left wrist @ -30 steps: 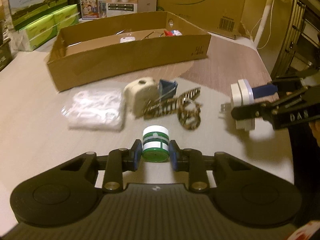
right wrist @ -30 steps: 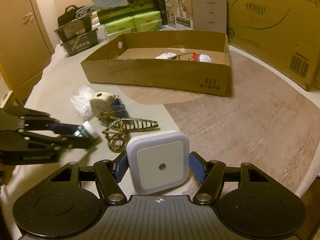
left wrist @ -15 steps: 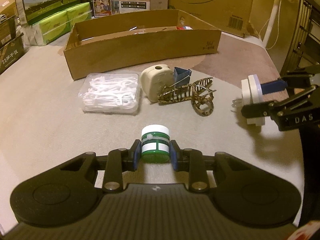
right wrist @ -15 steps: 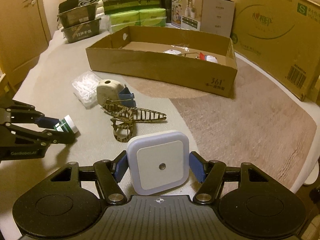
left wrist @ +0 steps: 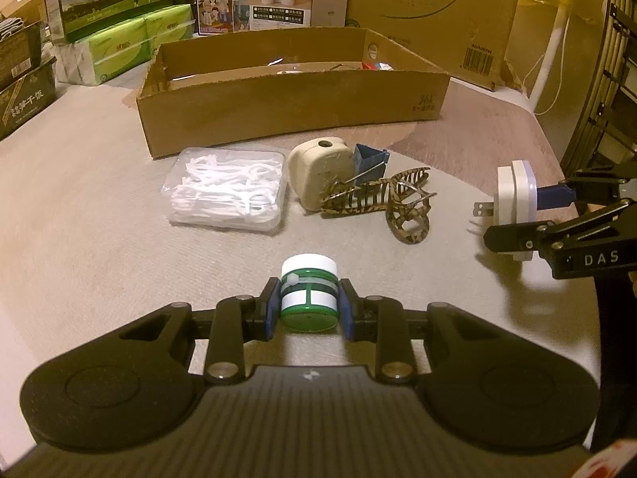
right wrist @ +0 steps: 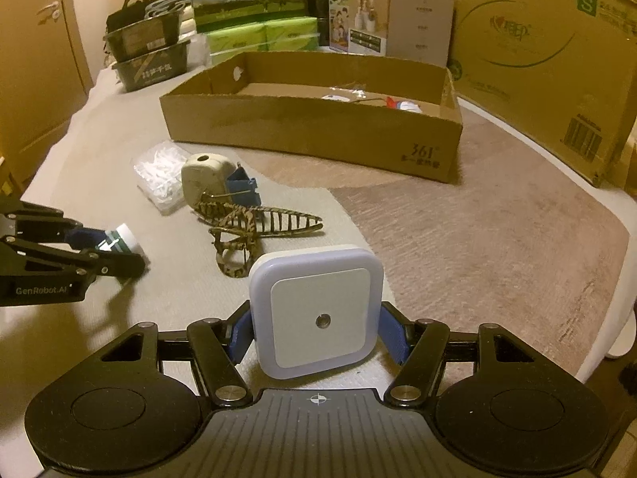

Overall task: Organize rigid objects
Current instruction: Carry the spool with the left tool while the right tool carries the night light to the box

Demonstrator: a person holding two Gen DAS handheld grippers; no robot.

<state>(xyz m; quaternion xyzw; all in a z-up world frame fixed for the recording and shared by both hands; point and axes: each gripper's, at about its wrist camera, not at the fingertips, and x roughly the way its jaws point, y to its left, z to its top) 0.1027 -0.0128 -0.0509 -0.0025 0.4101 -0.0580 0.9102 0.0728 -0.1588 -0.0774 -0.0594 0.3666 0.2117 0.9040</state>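
My left gripper (left wrist: 308, 310) is shut on a small green jar with a white lid (left wrist: 309, 294), held above the grey cloth; the same jar (right wrist: 121, 239) shows at the left of the right wrist view. My right gripper (right wrist: 316, 332) is shut on a square white plug-in night light (right wrist: 318, 310), whose prongs point left in the left wrist view, night light (left wrist: 513, 207). Ahead lies an open shallow cardboard box (left wrist: 286, 107) with a few small items inside. Before it sit a clear case of floss picks (left wrist: 229, 191), a beige tape measure (left wrist: 322, 171), a blue binder clip (left wrist: 370, 159) and leopard-print hair claws (left wrist: 382, 199).
Milk cartons, green tissue packs (left wrist: 131, 40) and a large cardboard carton (left wrist: 434, 8) stand behind the box. Dark crates (right wrist: 151, 59) sit at the far left. A fan stand (left wrist: 553, 47) rises at the right. Brown mat (right wrist: 497, 239) covers the right side.
Both views have pulled back and tilted up a little, so the box and the loose items look farther away. Both grips are unchanged.
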